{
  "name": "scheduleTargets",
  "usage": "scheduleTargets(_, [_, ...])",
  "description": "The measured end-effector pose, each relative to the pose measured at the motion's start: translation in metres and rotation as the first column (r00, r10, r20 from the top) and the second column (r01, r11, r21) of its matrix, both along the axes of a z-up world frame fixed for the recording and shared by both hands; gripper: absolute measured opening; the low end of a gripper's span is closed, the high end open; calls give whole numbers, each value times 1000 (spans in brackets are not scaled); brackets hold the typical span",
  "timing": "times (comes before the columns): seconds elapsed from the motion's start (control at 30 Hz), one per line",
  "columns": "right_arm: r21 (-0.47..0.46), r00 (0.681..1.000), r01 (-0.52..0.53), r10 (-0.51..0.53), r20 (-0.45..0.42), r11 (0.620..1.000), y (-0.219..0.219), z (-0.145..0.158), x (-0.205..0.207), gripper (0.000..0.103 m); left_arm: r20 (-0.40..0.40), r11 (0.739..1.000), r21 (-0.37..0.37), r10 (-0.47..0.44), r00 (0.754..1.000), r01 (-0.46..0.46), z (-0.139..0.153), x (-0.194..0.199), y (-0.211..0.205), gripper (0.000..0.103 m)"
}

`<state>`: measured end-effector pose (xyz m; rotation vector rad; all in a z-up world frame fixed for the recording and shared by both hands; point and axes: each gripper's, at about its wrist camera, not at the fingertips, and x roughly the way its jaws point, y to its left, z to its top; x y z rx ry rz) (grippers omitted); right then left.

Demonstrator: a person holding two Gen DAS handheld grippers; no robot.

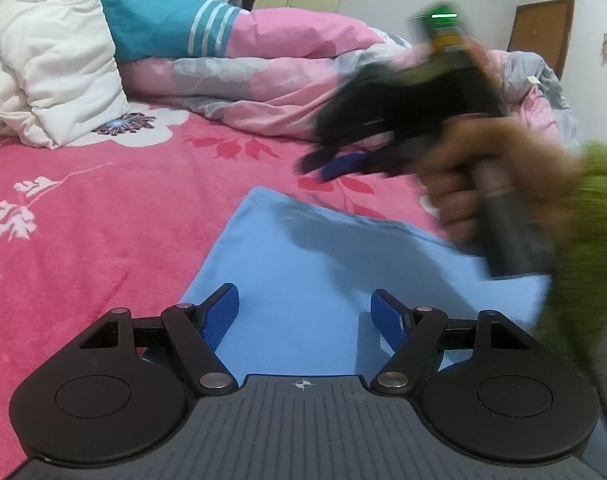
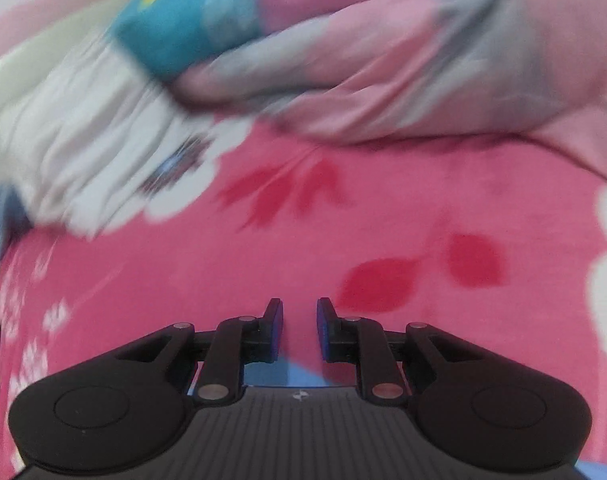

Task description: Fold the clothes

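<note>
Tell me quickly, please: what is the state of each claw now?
Left claw: open wide over the light blue cloth, holding nothing.
Right claw: open by a narrow gap, nothing between the pads, above the pink bedsheet.

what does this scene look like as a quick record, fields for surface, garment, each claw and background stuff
surface: pink floral bedsheet
garment: light blue cloth, lying flat on the sheet
left claw: open wide over the near part of the cloth, nothing between its pads
right claw: narrow gap, nothing gripped, over the sheet just past the cloth's far edge; blurred in the left wrist view
hand: wrapped around the right claw's handle
background: white pillow, pink and grey quilt bunched at the far side, brown door
</note>
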<state>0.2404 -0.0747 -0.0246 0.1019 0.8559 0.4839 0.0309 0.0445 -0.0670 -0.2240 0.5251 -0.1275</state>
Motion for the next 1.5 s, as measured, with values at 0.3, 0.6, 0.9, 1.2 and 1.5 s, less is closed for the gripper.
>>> scheduleTargets(0.3, [-8, 940, 325, -323, 107, 946, -181, 77, -109, 20, 2, 1000, 16, 1, 1000, -1, 0, 0, -2, 75])
scheduleTargets(0.6, [-106, 888, 451, -457, -43, 886, -278, 16, -116, 20, 11, 999, 33, 4, 1000, -5, -1, 0, -4, 76])
scheduleTargets(0.9, [-83, 800, 599, -599, 19, 797, -325, -1, -90, 20, 14, 1000, 21, 0, 1000, 0, -2, -1, -3, 77])
scheduleTargets(1.2, [8, 786, 614, -611, -93, 789, -353, -9, -124, 17, 16, 1000, 21, -3, 1000, 3, -3, -1, -4, 79])
scheduleTargets(1.5, [117, 780, 624, -624, -44, 773, -365, 23, -200, 18, 13, 999, 33, -5, 1000, 5, -2, 0, -6, 80])
